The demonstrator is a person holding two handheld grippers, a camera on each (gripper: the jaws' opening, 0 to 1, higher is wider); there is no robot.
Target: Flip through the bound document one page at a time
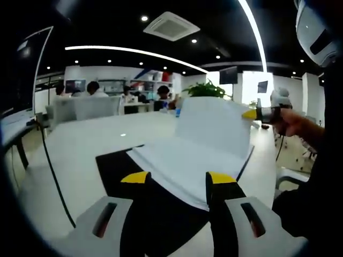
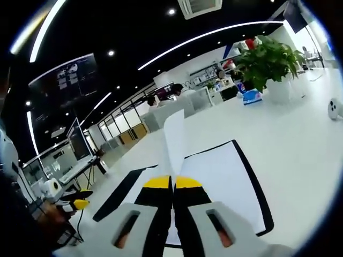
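The right claw (image 2: 173, 182) is pinched on a raised page (image 2: 175, 140), seemingly; the left claw (image 1: 178, 178) gapes wide above the bound document (image 1: 177, 166).

distant seated people (image 1: 94, 88) too small, cable (image 1: 53, 176) end cut off

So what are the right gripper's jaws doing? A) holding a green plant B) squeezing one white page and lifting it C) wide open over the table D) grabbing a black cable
B: the right gripper has its jaws closed on a raised white page of the bound document; the left gripper view shows it lifted.
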